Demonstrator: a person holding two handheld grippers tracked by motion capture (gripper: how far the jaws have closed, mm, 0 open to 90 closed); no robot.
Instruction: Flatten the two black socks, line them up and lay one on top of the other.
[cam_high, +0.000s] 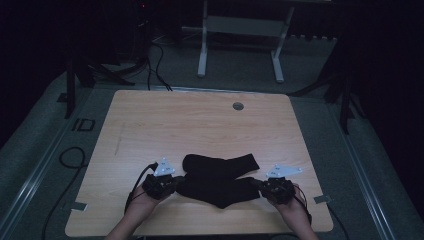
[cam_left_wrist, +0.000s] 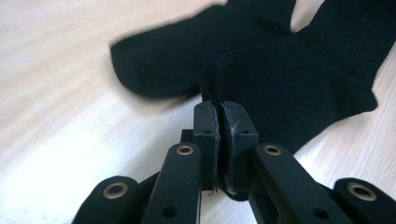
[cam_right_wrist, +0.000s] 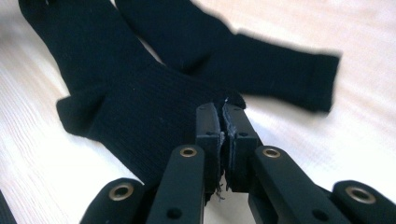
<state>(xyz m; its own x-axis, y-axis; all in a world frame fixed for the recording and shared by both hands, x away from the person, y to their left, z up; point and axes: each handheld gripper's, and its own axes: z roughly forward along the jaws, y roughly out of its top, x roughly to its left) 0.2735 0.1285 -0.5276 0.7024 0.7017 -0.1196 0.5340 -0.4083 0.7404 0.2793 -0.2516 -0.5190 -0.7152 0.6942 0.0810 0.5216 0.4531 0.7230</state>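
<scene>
Item: two black socks on a wooden table.

Near sock: lies at the table's 6 o'clock edge region, stretched between both grippers. In the left gripper view the near sock has one edge pinched between the jaws; in the right gripper view its other end is pinched likewise.

Far sock: just beyond the near one, toward 12 o'clock, overlapping it at the middle. Its ends blur in both gripper views.

Left gripper: at 9 o'clock of the socks, jaws pressed narrow on the near sock's fabric.

Right gripper: at 3 o'clock of the socks, jaws likewise clamped on the fabric.

Hidden or unclear: where the two socks overlap, their outlines merge, black on black. Forearms are cut off at the bottom edge.

Surface: pale wood grain, with a round grommet near 12 o'clock.

Room: dim; grey carpet, white desk legs and cables beyond the table.
</scene>
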